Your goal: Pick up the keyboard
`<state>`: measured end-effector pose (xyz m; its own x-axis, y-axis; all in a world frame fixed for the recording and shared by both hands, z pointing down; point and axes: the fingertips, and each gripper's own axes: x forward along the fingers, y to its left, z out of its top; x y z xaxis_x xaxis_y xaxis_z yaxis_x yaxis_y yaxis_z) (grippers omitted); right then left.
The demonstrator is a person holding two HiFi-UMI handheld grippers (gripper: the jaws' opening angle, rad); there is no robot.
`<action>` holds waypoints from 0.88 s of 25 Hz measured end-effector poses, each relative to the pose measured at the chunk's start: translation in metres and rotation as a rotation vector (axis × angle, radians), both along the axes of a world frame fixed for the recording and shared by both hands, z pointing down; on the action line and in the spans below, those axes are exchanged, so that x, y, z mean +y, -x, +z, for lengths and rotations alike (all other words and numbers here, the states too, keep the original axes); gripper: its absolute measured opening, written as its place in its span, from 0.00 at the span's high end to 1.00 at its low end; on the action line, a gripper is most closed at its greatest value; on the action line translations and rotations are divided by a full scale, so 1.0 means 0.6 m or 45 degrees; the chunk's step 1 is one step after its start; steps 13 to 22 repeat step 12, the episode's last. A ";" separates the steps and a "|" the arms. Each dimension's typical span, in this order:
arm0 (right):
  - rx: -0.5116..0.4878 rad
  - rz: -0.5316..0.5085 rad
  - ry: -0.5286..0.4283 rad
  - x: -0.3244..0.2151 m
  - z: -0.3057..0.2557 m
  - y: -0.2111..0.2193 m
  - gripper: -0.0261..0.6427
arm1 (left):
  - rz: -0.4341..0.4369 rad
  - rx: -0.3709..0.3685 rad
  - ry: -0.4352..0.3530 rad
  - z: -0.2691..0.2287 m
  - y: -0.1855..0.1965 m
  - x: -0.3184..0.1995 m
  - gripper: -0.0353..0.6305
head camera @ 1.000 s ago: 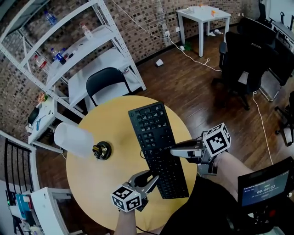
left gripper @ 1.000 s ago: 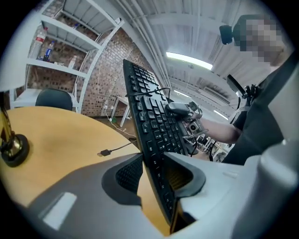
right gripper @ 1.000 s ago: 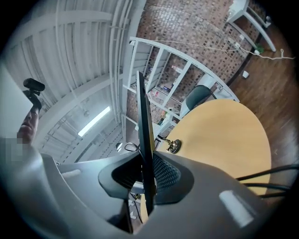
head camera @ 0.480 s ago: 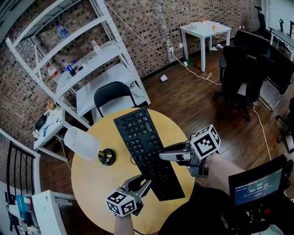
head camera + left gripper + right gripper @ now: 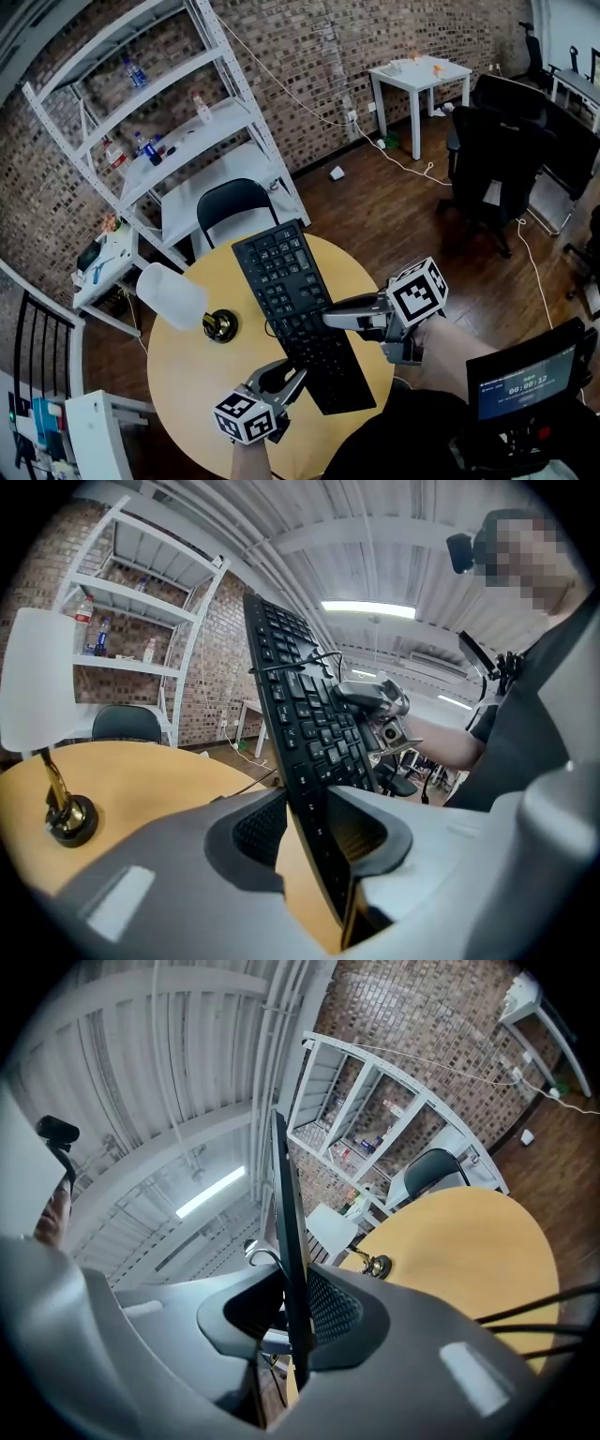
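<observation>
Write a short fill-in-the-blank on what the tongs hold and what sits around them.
The left tongs and right tongs are both shut on the black ____. The table below it is ____ in shape. The lamp on that table has a ____ shade.
Missing words: keyboard; round; white.

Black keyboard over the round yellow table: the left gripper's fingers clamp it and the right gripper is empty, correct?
No. The right gripper is not empty: the right gripper view shows its fingers closed on the edge of the black keyboard. The left gripper does clamp it, over the round yellow table.
</observation>
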<state>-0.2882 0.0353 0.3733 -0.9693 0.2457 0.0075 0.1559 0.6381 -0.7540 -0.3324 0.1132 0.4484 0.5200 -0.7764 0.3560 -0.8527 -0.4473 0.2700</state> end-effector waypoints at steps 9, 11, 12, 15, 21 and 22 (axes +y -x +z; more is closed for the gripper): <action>-0.033 0.019 -0.060 -0.005 -0.052 -0.020 0.85 | 0.032 -0.069 -0.029 -0.050 -0.017 -0.005 0.74; -0.053 0.025 -0.068 -0.007 -0.068 -0.024 0.85 | 0.023 -0.087 -0.038 -0.065 -0.019 -0.008 0.74; -0.063 0.027 -0.071 -0.008 -0.074 -0.026 0.85 | 0.016 -0.095 -0.042 -0.071 -0.019 -0.009 0.74; -0.063 0.027 -0.071 -0.008 -0.074 -0.026 0.85 | 0.016 -0.095 -0.042 -0.071 -0.019 -0.009 0.74; -0.063 0.027 -0.071 -0.008 -0.074 -0.026 0.85 | 0.016 -0.095 -0.042 -0.071 -0.019 -0.009 0.74; -0.063 0.027 -0.071 -0.008 -0.074 -0.026 0.85 | 0.016 -0.095 -0.042 -0.071 -0.019 -0.009 0.74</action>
